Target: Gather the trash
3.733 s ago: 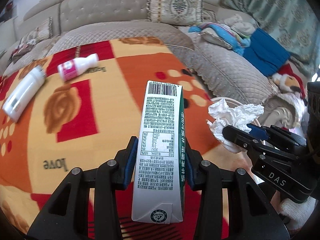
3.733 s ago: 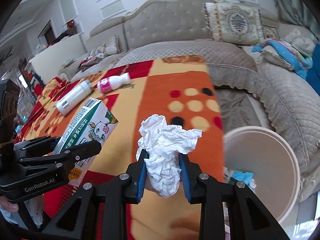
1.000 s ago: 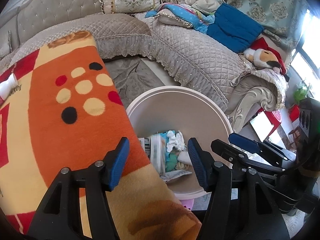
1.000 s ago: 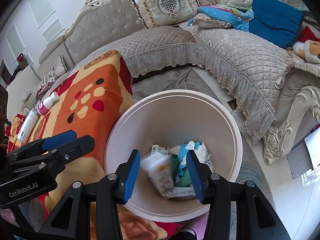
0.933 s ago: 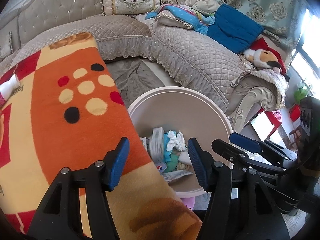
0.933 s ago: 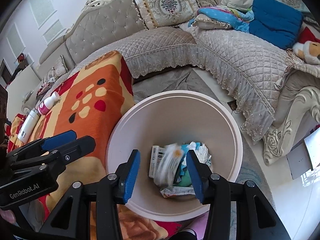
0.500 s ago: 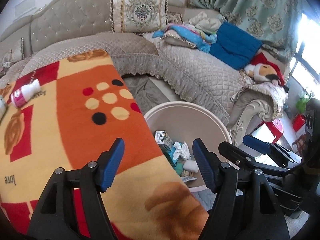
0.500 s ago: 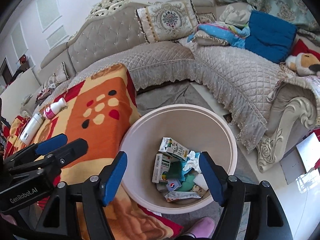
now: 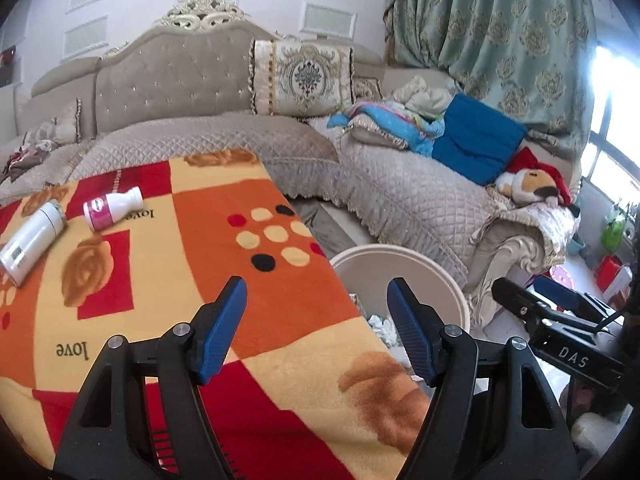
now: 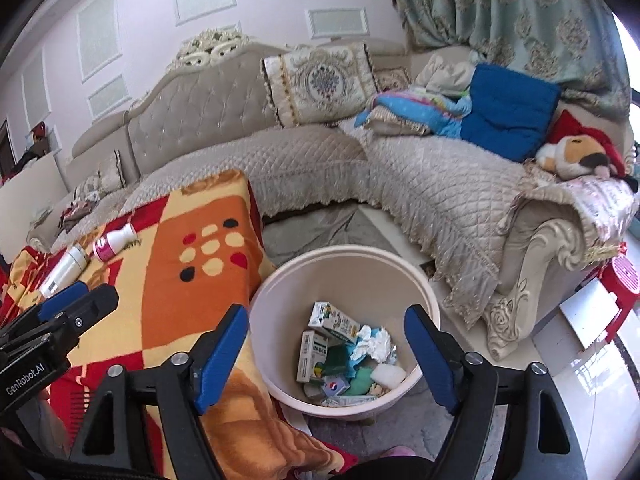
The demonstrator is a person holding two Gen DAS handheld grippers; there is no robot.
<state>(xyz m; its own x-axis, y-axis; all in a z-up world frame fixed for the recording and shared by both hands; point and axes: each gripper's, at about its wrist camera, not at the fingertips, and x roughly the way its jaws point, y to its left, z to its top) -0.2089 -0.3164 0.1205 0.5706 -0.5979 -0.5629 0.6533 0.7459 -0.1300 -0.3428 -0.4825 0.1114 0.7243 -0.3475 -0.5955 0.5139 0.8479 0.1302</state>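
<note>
The blanket (image 9: 168, 264) carries the word "love" twice, both upside down in the left wrist view: once in its lower left part and once just beside the pink-and-white bottle (image 9: 112, 207). The body of the right gripper (image 9: 560, 312), seen from the left wrist, reads "DAS". The body of the left gripper (image 10: 60, 312), seen from the right wrist, reads "GenRobot.AI". The white bottle (image 9: 30, 238) bears a barcode whose digits are too small to read. Print on the cartons (image 10: 334, 322) in the bin (image 10: 280, 292) is illegible.
</note>
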